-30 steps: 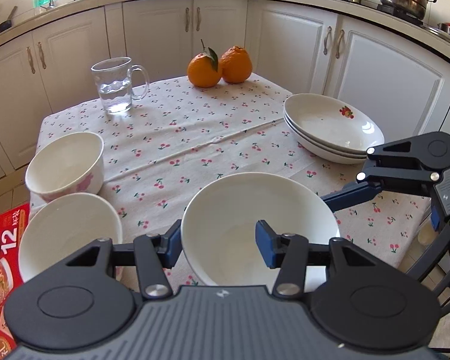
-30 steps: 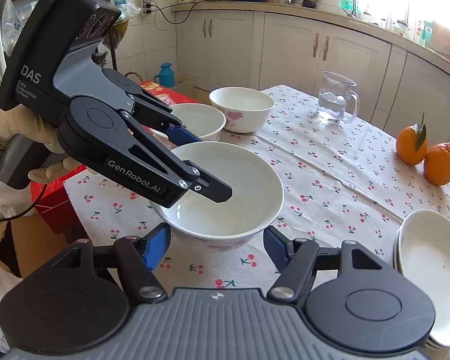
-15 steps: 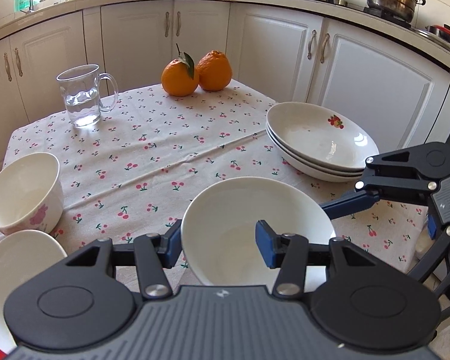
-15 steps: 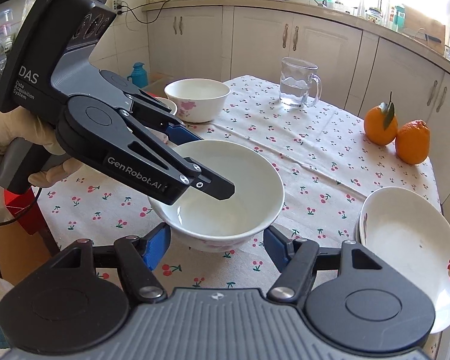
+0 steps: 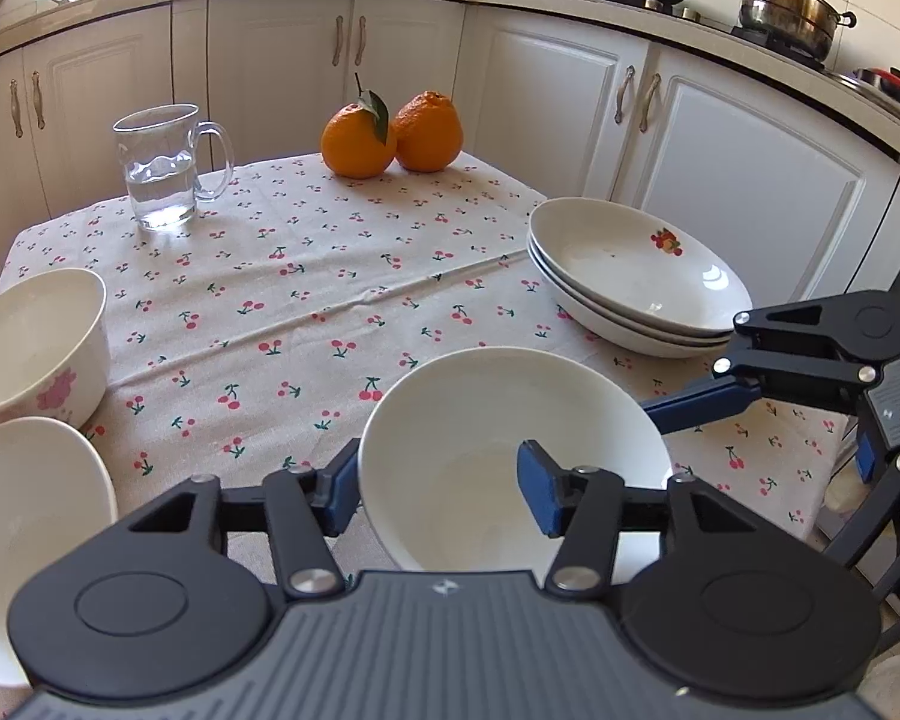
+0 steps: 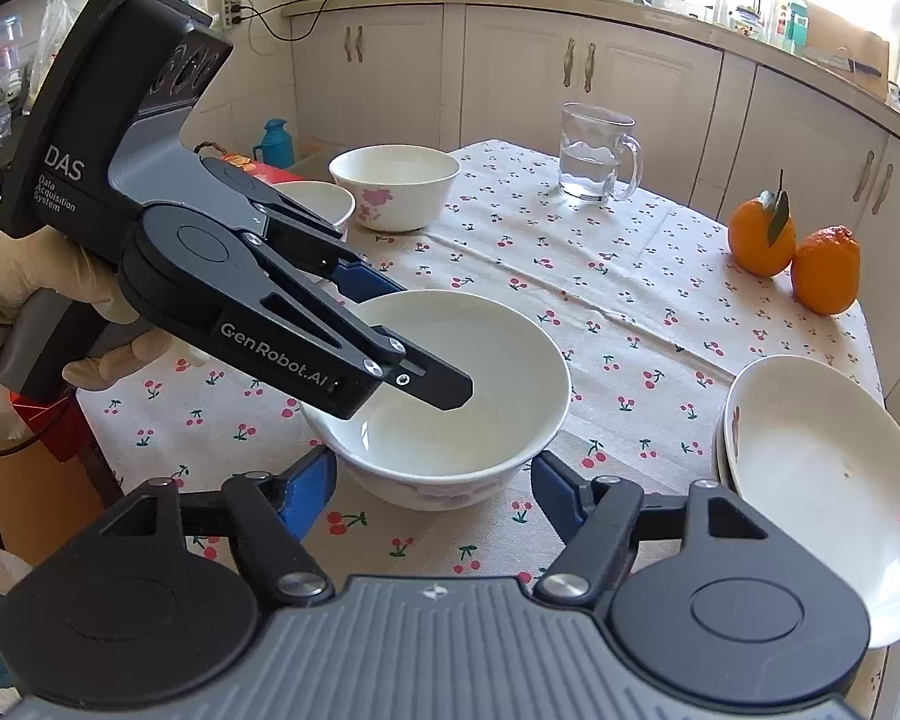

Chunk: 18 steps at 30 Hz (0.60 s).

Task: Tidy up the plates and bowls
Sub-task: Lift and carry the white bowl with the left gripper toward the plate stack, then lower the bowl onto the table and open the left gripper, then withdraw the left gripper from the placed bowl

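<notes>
A white bowl (image 5: 510, 450) with pink flowers sits on the cherry-print tablecloth near the table's front; it also shows in the right wrist view (image 6: 450, 390). My left gripper (image 5: 438, 489) straddles the bowl's near rim, one finger outside, one inside; I cannot tell if it pinches the wall. My right gripper (image 6: 432, 495) is open, its fingers on either side of the bowl, apart from it. Two more white bowls (image 5: 36, 336) (image 5: 24, 534) stand at the left. A stack of three shallow plates (image 5: 636, 276) lies at the right.
A glass mug of water (image 5: 165, 168) and two oranges (image 5: 390, 132) stand at the table's far side. White cabinets surround the table. A red box (image 6: 252, 171) and a blue flask (image 6: 275, 144) are beyond the table's left edge.
The view over the table has shifted: the two left bowls and the plates sit differently in frame. The bowl between my left gripper's fingers keeps its place relative to both grippers.
</notes>
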Motion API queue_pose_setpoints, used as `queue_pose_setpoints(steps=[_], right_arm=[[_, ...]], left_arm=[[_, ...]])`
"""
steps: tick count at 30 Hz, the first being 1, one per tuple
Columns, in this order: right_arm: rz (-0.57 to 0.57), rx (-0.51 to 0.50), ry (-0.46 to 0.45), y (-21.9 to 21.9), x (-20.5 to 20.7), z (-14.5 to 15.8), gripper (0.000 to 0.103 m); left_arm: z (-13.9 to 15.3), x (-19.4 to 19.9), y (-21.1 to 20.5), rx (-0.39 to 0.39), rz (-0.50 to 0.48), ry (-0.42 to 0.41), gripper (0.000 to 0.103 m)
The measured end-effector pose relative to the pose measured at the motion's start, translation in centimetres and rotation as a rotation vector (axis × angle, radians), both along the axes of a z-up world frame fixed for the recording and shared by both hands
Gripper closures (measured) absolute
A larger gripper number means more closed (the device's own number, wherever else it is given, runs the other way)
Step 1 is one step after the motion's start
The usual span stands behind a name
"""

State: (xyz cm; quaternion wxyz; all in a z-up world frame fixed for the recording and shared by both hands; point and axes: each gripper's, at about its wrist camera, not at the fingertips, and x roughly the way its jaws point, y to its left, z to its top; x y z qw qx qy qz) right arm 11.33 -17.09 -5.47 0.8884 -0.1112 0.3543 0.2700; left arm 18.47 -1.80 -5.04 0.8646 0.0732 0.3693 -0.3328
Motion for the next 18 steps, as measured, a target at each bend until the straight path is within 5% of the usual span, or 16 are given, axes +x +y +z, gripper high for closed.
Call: queue_pose_setpoints(steps=[2, 6, 18], right_arm=[[-0.004, 0.009, -0.002, 0.0, 0.0, 0.0, 0.021], [-0.011, 0.046, -0.019, -0.1, -0.4, 0.3, 0.0], [-0.104, 0.093, -0.03, 0.4, -2.0, 1.0, 0.0]], left_arm=[[0.1, -0.2, 0.1, 0.003, 0.006, -0.005, 0.025], [0.6, -1.0, 0.6, 0.011, 0.023, -0.04, 0.022], [2.6, -6.9, 4.1, 0.034, 0.145, -0.191, 0.012]])
